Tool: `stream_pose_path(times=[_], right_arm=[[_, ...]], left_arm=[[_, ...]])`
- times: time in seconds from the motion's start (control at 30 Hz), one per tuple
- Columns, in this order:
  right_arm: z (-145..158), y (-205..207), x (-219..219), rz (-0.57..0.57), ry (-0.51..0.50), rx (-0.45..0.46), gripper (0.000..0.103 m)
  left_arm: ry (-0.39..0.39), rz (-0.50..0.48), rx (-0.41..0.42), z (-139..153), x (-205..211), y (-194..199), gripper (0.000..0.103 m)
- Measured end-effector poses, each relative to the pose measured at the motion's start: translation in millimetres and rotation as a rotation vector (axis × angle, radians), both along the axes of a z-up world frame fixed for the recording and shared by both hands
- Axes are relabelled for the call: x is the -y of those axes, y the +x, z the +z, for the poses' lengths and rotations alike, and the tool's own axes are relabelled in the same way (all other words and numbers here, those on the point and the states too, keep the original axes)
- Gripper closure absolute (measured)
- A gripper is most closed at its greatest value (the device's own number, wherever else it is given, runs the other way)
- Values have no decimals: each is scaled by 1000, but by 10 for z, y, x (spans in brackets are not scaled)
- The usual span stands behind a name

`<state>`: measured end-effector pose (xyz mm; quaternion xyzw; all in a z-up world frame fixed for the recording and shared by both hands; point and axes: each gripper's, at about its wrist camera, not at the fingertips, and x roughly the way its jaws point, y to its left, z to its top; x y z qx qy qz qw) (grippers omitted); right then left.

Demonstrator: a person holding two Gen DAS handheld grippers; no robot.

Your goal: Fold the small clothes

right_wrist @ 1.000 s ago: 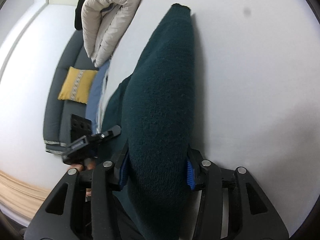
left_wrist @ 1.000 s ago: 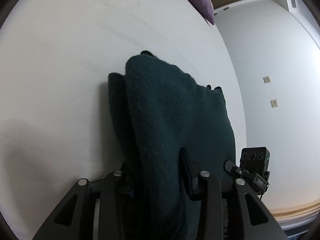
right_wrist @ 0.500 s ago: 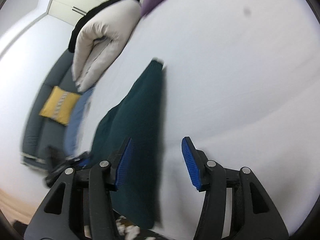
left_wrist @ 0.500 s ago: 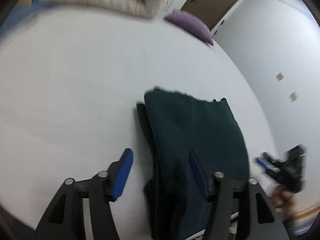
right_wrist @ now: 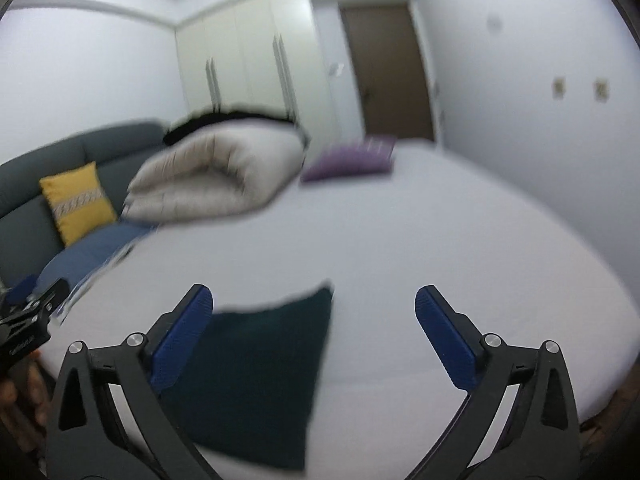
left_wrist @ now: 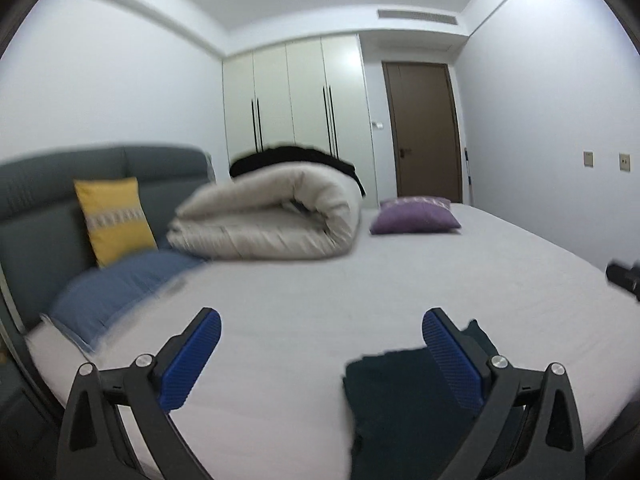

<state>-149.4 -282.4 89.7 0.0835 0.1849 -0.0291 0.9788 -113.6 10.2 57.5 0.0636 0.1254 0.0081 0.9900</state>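
Note:
A folded dark teal knit garment (left_wrist: 400, 408) lies flat on the white bed (left_wrist: 360, 280) near its front edge. In the left wrist view it sits low right, partly behind the right finger. My left gripper (left_wrist: 320, 344) is open and empty, raised above the bed to the garment's left. In the right wrist view the garment (right_wrist: 264, 376) lies low left, partly behind the left finger. My right gripper (right_wrist: 312, 328) is open and empty, lifted off the garment. The left gripper's body (right_wrist: 28, 328) shows at the left edge.
A rolled beige duvet (left_wrist: 276, 216) with black fabric on top lies at the back of the bed. A purple cushion (left_wrist: 416, 220) sits to its right. A yellow cushion (left_wrist: 112, 220) and a blue pillow (left_wrist: 116, 288) rest by the grey headboard (left_wrist: 40, 216) on the left.
Both grippers let go of the teal garment, opened wide and pulled up and back. The garment now lies folded on the bed. Both views tilted up to show the room.

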Motion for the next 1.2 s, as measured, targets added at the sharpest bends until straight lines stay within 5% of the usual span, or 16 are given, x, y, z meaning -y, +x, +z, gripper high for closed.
stream_pose_path(times=[0.1,0.23,0.4,0.63,0.87,1.2], right_arm=[[186,-96,-136,6,-48,37,0],[283,-211,-272,18,-33,51,0],[133,-95,-377,75,18,-105,0],[-471,167,-427,28,14,-342,0],[-974,393,-391,-33,17,-492,0],[-1229,471,-442,-34,-36,-542,0]], left_arm=[[33,-19,28,129,66,-69,0],[-20,-82,-118,116,34,-8,0],[-4,-43,-281,-291,110,210,0],[-53,-2,-484,-834,52,429,0],[-24,24,-522,-1046,67,476,0],[-21,40,-540,-1134,23,545,0]])
